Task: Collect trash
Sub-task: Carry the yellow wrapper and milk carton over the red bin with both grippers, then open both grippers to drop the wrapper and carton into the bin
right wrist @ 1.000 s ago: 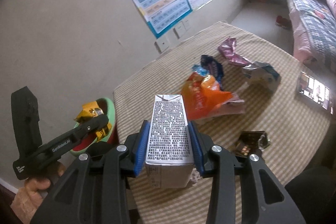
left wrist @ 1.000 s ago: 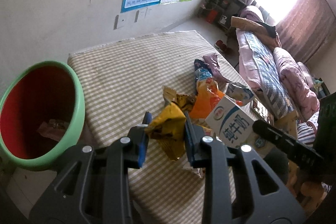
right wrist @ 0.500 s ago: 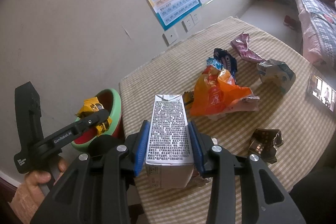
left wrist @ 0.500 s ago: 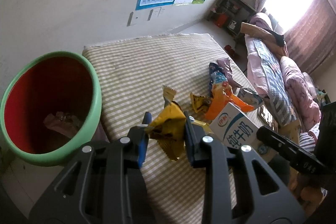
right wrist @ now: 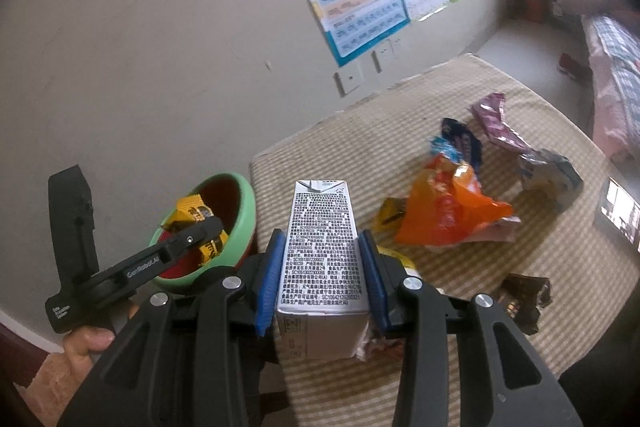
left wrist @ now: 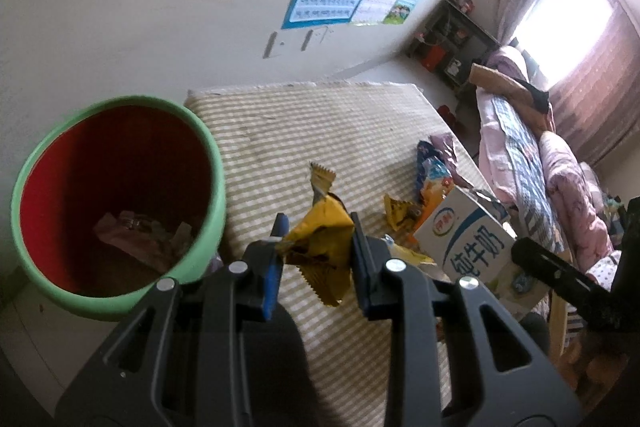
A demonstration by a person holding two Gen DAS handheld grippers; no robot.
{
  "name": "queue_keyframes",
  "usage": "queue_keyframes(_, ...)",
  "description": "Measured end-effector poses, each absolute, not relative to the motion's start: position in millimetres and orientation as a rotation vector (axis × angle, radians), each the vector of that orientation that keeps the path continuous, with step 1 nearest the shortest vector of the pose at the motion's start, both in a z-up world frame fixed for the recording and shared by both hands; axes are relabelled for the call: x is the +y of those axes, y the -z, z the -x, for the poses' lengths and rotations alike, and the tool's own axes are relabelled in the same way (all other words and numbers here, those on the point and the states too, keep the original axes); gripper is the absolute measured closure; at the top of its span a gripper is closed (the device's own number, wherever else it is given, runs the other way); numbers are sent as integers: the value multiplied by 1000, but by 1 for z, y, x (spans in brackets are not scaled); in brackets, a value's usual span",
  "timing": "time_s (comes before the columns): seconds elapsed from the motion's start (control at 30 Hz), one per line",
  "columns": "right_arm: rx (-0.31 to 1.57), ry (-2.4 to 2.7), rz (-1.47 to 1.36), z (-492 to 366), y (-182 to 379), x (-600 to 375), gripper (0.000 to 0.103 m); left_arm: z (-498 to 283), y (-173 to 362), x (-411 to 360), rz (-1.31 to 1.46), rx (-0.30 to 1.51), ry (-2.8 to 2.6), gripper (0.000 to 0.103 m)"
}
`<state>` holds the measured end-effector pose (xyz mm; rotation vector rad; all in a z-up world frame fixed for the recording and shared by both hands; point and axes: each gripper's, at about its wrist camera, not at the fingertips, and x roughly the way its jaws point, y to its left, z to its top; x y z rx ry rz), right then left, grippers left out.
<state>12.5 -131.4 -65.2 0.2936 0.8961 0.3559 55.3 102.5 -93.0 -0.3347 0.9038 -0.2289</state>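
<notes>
My left gripper (left wrist: 316, 239) is shut on a crumpled yellow snack wrapper (left wrist: 320, 247), held just right of the green bin (left wrist: 216, 183) with its red inside and some scraps at the bottom. In the right wrist view that yellow wrapper (right wrist: 196, 219) hangs over the bin's (right wrist: 248, 211) mouth. My right gripper (right wrist: 322, 255) is shut on a white milk carton (right wrist: 320, 259), held above the table's near left corner. The carton (left wrist: 468, 247) also shows at the right of the left wrist view.
On the checked tablecloth (right wrist: 360, 147) lie an orange bag (right wrist: 448, 215), a blue wrapper (right wrist: 460, 143), a purple wrapper (right wrist: 496, 123), a silver-blue bag (right wrist: 548, 171) and a dark brown wrapper (right wrist: 524, 299). A phone (right wrist: 618, 211) lies at the right edge. A bed (left wrist: 532, 163) stands beyond.
Both grippers have moved left toward the bin with their loads. The bin looms larger in the left wrist view, and the yellow wrapper now hangs over its mouth.
</notes>
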Motion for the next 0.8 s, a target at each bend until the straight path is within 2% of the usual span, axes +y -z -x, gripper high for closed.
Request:
queue_keyframes(0.3, 914, -434, -227, -27, 60, -83, 66, -53, 99, 160, 402, 869, 125, 74)
queue_keyframes(0.8, 957, -656, -79, -67, 65, 54, 66, -42, 123, 247, 496, 886, -57, 74)
